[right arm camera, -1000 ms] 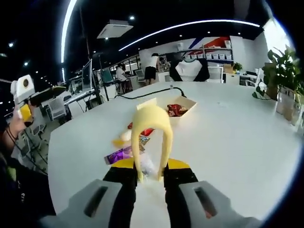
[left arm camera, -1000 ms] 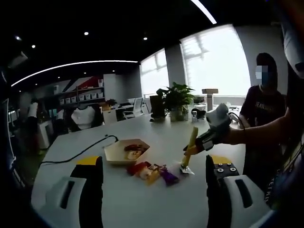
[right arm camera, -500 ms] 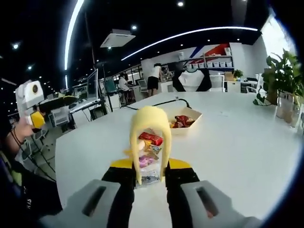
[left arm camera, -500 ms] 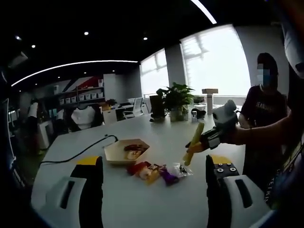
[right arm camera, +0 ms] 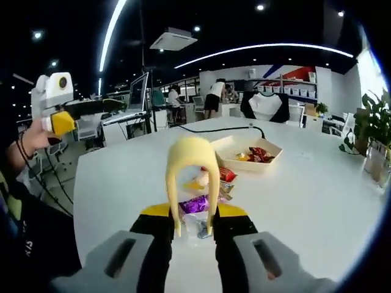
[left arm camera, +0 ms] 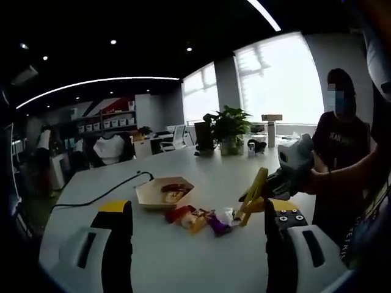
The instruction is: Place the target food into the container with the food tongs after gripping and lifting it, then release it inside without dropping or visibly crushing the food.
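The right gripper (right arm camera: pixel 194 229) has its jaws clamped on the two arms of the yellow food tongs (right arm camera: pixel 193 177). In the left gripper view the same gripper (left arm camera: pixel 287 177) enters from the right, and the tongs (left arm camera: pixel 253 196) slant down toward the table (left arm camera: pixel 201 256). The tong tips sit at a clear wrapped snack (left arm camera: pixel 230 216); contact cannot be confirmed. In the right gripper view this snack (right arm camera: pixel 197 227) lies between the jaws, below the tong tips.

The left gripper (left arm camera: pixel 198 244) has its jaws wide apart with nothing between them. In the right gripper view it is held up at the left (right arm camera: pixel 58 110), well apart from the food.

Beside the clear snack lie a purple wrapped snack (right arm camera: pixel 197 203), and yellow and red wrapped snacks (left arm camera: pixel 186 218), loose on the table. Just beyond them stands the container (right arm camera: pixel 244 154), an open shallow tray holding red and yellow wrapped items (right arm camera: pixel 255 155). It is near the loose pile but apart from it.

The table surface is bare white around the pile. A black cable (left arm camera: pixel 104 194) runs along the far side toward the container. A potted plant (left arm camera: pixel 227 128) stands at the far edge.
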Motion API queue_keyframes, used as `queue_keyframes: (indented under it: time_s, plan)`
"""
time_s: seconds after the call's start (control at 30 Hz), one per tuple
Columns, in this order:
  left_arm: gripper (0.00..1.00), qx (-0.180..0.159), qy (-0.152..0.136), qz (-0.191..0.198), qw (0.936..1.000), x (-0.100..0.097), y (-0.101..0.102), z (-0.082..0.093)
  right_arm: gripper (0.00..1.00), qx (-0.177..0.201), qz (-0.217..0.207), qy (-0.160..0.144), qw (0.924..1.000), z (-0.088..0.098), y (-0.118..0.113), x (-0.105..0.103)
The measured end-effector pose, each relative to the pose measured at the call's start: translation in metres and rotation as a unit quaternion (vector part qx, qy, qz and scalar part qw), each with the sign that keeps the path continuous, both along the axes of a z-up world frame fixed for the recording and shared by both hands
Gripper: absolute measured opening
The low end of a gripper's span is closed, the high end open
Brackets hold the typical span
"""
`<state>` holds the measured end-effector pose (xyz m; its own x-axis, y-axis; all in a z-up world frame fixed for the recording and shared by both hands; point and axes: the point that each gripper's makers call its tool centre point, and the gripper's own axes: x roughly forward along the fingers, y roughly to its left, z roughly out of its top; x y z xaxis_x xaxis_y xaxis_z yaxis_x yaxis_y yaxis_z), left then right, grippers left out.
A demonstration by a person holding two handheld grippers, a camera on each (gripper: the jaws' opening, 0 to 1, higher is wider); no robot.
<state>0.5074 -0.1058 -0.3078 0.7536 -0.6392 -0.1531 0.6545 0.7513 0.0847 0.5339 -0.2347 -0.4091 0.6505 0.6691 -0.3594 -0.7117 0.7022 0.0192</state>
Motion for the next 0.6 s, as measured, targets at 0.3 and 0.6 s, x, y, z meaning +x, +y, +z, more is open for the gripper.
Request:
queue_keyframes:
  time_s: [0.3, 0.6]
  plan:
    - [0.95, -0.004, 0.000, 0.003, 1.0000, 0.001, 0.001, 0.000, 0.22, -0.134, 0.023, -0.077, 0.9877, -0.010, 0.005, 0.001]
    - [0.95, -0.002, -0.003, 0.005, 1.0000, 0.001, 0.002, 0.003, 0.13, -0.084, -0.060, -0.038, 0.9939, -0.004, -0.013, 0.015]
